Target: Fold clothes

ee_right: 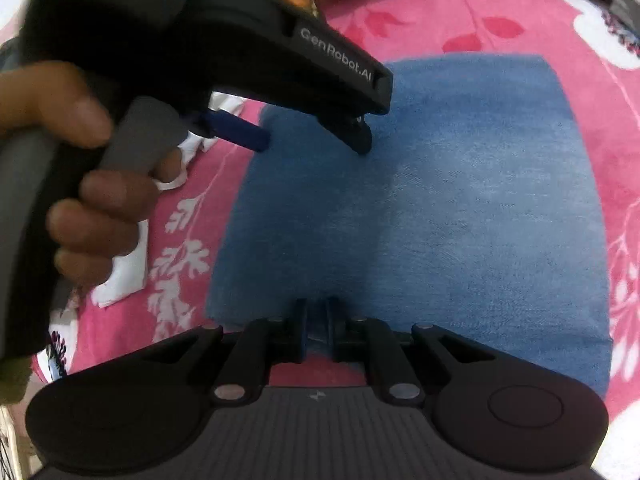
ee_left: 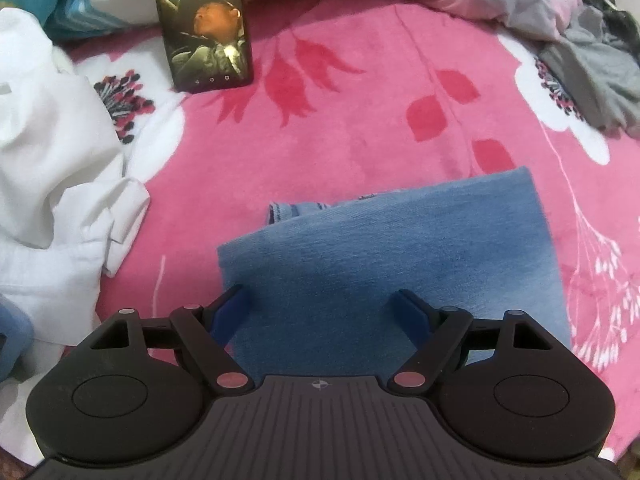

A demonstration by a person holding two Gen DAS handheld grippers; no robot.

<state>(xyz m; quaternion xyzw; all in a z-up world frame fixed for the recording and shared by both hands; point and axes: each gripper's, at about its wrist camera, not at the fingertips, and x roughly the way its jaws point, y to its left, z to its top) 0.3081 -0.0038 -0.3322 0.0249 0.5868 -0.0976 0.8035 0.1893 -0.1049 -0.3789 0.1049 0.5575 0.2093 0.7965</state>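
Pinching the near edge of the folded blue denim garment, the right gripper has its two blue-padded fingers drawn nearly together, with a thin fold of cloth showing between them. The grip sits at the hem closest to the tool, which I judge is meant for dragging or lifting that edge for another fold.

Left gripper hovers over the same garment with its fingers spread wide and nothing between them; the denim lies flat under and beyond the tips. Seen from the right wrist, its tips point down at the far-left part of the cloth, close to the surface; contact cannot be confirmed. Probably it is there to pin the cloth while the other side is pulled. A hand wraps the grey handle.

Outward from the fingers: the pink fleece blanket with red leaf and white flower print carries everything. Left of the left fingers is a crumpled white shirt; far ahead, a propped black smartphone; far right, a grey crumpled garment. Both look unfolded, so work remains.
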